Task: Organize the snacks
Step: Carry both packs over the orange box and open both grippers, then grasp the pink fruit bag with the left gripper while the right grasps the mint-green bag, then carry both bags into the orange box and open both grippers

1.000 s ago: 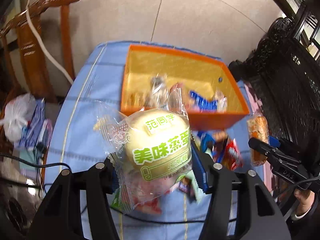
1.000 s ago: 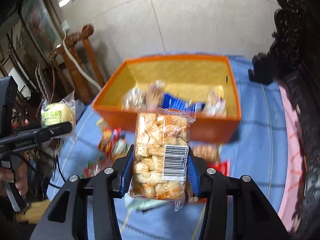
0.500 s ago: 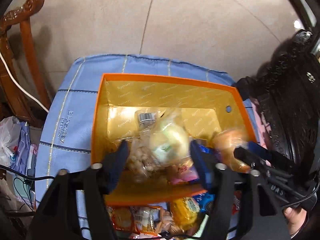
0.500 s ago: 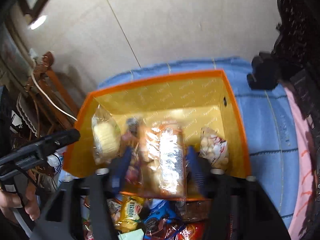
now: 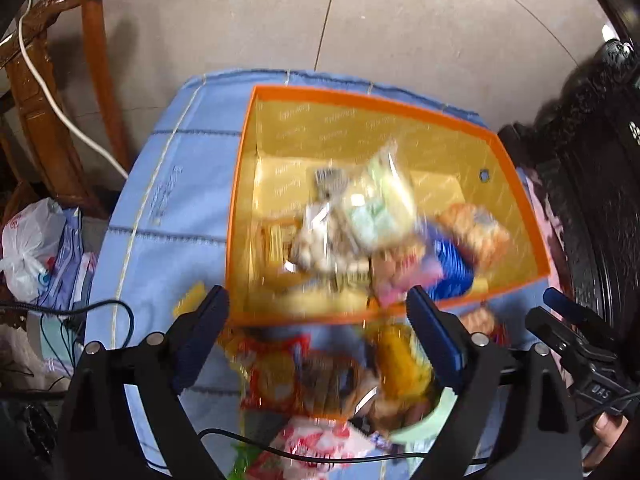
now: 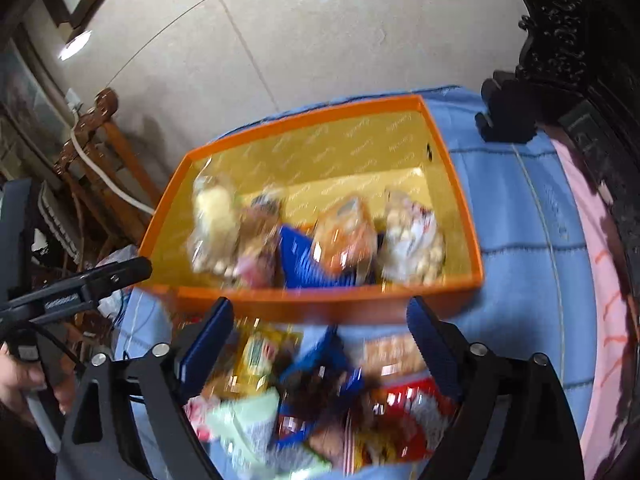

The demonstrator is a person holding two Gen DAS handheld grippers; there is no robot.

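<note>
An orange box (image 5: 360, 98) (image 6: 304, 118) with yellow lining stands on the blue cloth (image 5: 176, 200) and holds several snack packets. The pale bun packet (image 5: 376, 208) (image 6: 212, 216) lies blurred on top of them. The orange cracker packet (image 6: 344, 236) (image 5: 476, 228) lies further right in the box. My left gripper (image 5: 316, 304) hangs over the box's near wall, its jaws opening with nothing between them. My right gripper (image 6: 320, 312) is also opening and empty, just short of that wall. A heap of loose packets (image 5: 320, 372) (image 6: 320, 392) lies under both.
A wooden chair (image 5: 52, 80) with a white cable (image 5: 60, 112) and a plastic bag (image 5: 28, 240) stand left of the table. Dark carved furniture (image 5: 592, 160) (image 6: 580, 40) is close on the right. A black cable (image 5: 320, 456) crosses the near cloth. Pink cloth (image 6: 600, 280) edges the right side.
Both grippers carried their packets over the box, opened and let go. The bun and cracker packets now lie in the box. Both grippers have drawn back over the loose heap.
</note>
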